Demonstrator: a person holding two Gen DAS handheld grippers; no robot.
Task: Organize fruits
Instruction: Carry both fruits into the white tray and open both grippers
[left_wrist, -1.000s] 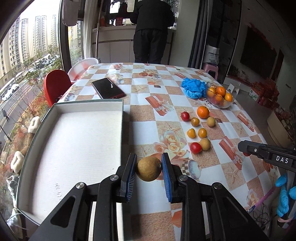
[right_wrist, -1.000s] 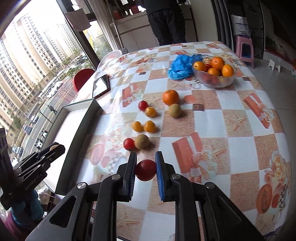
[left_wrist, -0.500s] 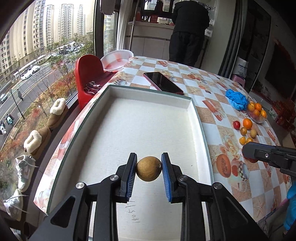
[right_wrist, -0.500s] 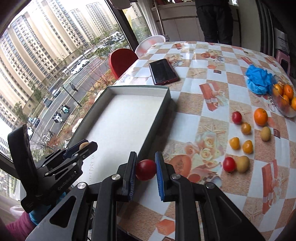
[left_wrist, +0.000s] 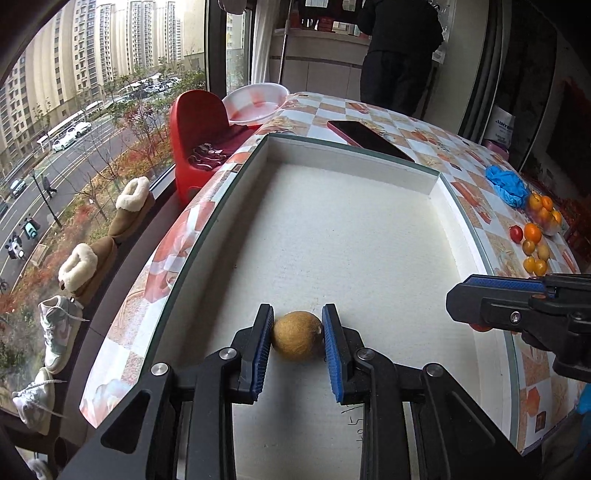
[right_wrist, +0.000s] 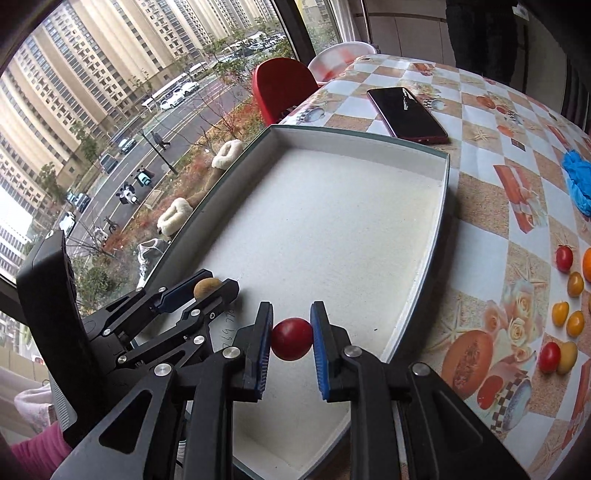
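My left gripper (left_wrist: 297, 334) is shut on a brown kiwi (left_wrist: 297, 335), low over the near end of the white tray (left_wrist: 436, 184). My right gripper (right_wrist: 291, 339) is shut on a red tomato (right_wrist: 291, 339), also over the near part of the tray (right_wrist: 445, 184). In the right wrist view the left gripper (right_wrist: 207, 290) stands just to the left with the kiwi (right_wrist: 204, 287) between its pads. The right gripper (left_wrist: 476, 306) shows at the right edge of the left wrist view, the tomato (left_wrist: 480, 327) peeking below it. The tray holds no fruit.
Several small fruits (right_wrist: 567, 314) lie in rows on the checked tablecloth right of the tray, beside a glass bowl of oranges (left_wrist: 543, 216) and a blue cloth (left_wrist: 506, 184). A dark phone (right_wrist: 406, 114) lies beyond the tray. A person in black (left_wrist: 400, 55) stands behind the table.
Both grippers have swung left from the tablecloth to above the white tray, each keeping its fruit. They now sit lower and closer to the tray floor.
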